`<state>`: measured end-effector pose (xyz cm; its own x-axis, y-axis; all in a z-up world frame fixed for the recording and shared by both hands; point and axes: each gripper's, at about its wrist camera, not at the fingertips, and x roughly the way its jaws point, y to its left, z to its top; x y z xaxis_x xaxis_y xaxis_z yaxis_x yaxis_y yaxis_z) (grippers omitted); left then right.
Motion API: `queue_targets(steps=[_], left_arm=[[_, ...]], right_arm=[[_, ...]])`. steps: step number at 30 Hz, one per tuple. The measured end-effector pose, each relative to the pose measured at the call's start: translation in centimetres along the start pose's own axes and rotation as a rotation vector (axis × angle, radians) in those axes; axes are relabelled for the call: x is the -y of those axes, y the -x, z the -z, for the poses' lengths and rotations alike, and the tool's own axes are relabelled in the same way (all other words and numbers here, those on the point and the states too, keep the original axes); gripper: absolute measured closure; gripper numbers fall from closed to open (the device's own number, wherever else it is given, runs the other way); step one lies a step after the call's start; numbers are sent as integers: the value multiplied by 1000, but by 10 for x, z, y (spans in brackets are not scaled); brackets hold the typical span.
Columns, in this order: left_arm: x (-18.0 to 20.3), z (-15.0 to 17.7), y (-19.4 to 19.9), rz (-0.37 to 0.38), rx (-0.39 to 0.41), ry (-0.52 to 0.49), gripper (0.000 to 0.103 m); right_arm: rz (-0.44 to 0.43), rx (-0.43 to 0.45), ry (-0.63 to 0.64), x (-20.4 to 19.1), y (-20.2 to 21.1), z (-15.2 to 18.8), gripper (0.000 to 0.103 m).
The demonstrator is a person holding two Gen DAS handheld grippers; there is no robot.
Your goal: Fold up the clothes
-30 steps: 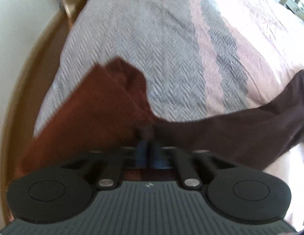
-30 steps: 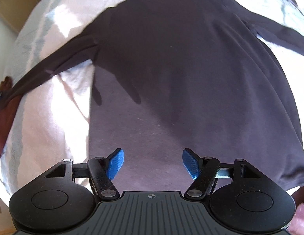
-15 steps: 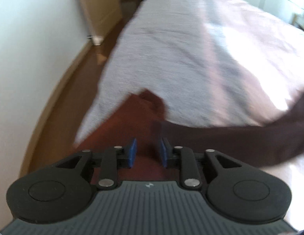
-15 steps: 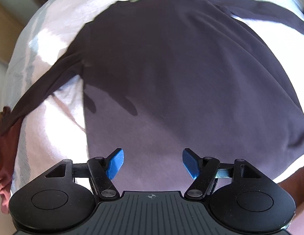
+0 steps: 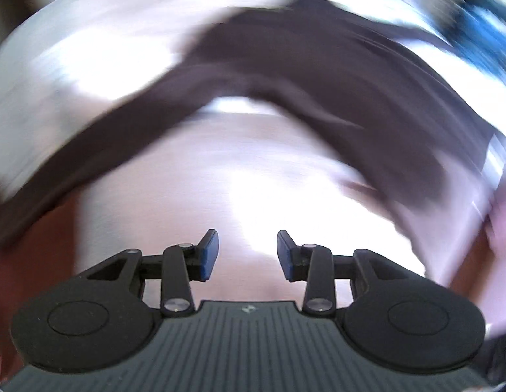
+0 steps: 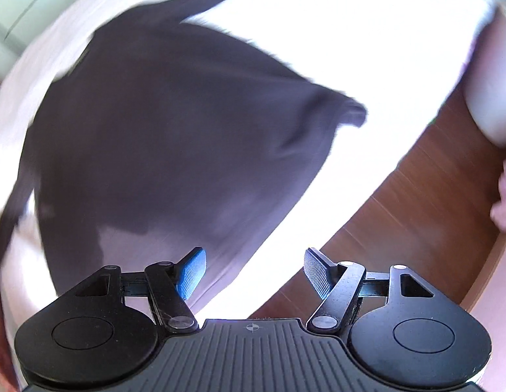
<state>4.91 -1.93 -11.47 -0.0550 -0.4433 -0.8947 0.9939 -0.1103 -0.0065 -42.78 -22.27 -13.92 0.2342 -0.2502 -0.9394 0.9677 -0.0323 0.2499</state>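
While the shirt [image 6: 161, 137] lies spread on the bed [image 6: 367, 49], both grippers hang above it with nothing between their pads. The left gripper [image 5: 247, 254] has its jaws apart over bare bedcover, and the shirt's near sleeve [image 5: 99, 140] runs across that view beyond the fingertips; the view is heavily blurred, so finer detail cannot be read. The right gripper [image 6: 253, 272] also has its jaws apart, wider, above the shirt's lower part near the bed edge, with floor [image 6: 400, 212] showing to its right. The shirt is dark, long-sleeved and looks thin and limp: judge it light, soft and free of any stiffness, so it will sag from whatever point is pinched and drag on the textured cover. It is not fragile. A single layer may slip from smooth pads, so a hem [image 6: 347, 111], cuff or shoulder seam gives the firmer hold. 2 holds, 1 per gripper, set apart along 1 edge, should keep that edge straight during a fold. Whether any fold is already made cannot be told.
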Motion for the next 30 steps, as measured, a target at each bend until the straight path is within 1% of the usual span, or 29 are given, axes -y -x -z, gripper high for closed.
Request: queue_targets(steps=[2,3,4,7,9,12,15,17,19,22,24,25,26,27,28,30], left_arm=[[45,-2,-11,65,-10,-153,69],[68,-3,-16,98,-16,-226,69],[90,-3,-21,130,-23,-299,66],[130,-1,-43,157,-62,-396,64],[142,0,-58,152,-97,-418,64],[156,0,-81,141,-151,-443,63],[160,2,-94,129,-208,-486,62],[163,1,-99,130,-226,-517,62],[163,0,-99,131,-234,-526,61],[161,0,-99,133,-243,-535,61],[160,0,-99,134,-249,-541,61],[160,0,-99,134,-252,-544,61],[160,0,-99,135,-255,-546,61],[159,0,-99,135,-259,-549,61],[158,0,-99,136,-258,-547,61],[156,0,-98,138,-253,-538,61]], right_arm=[[-25,31,-58,22,4,-8,33],[-35,52,-68,30,7,-11,33],[-54,67,-89,39,8,-13,33],[-111,110,-152,66,10,-18,33],[-169,143,-214,86,7,-22,33],[-291,207,-355,117,-6,-31,33],[-407,266,-484,148,-26,-48,33],[-487,279,-573,164,-42,-61,33],[-570,283,-677,176,-62,-68,33],[-637,267,-839,191,-88,-68,33],[-669,275,-890,197,-94,-67,33],[-663,293,-871,200,-89,-70,34],[-658,311,-852,203,-84,-74,45],[-652,329,-832,206,-79,-77,101],[-641,352,-809,209,-73,-80,100],[-549,457,-711,215,-51,-92,101]])
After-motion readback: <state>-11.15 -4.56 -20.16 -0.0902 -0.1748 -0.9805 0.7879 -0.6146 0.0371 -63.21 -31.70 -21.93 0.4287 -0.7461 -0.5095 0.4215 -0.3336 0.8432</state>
